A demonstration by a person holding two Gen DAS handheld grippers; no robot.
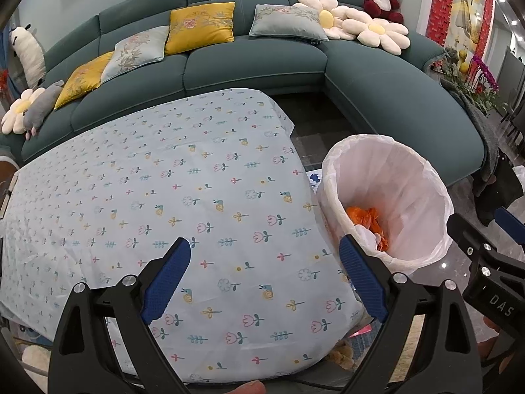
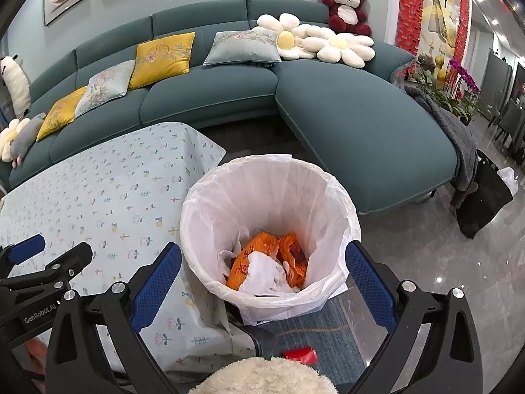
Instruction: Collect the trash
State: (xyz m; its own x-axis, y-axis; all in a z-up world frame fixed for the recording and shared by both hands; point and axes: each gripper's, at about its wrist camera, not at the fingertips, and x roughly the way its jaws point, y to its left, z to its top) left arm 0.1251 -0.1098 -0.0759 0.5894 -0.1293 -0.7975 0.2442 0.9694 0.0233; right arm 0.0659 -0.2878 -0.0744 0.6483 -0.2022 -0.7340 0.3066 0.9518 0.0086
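Note:
A round bin lined with a white bag stands on the floor right of the table; it also shows in the left wrist view. Inside lie an orange plastic bag and crumpled white paper. My right gripper is open and empty, hovering over the bin's near rim. My left gripper is open and empty above the table's floral cloth. The right gripper shows at the right edge of the left wrist view.
A teal sectional sofa with cushions and plush toys curves behind the table and bin. A red scrap lies on the blue rug under the bin. A fluffy cream stool is near me. A black bag stands right.

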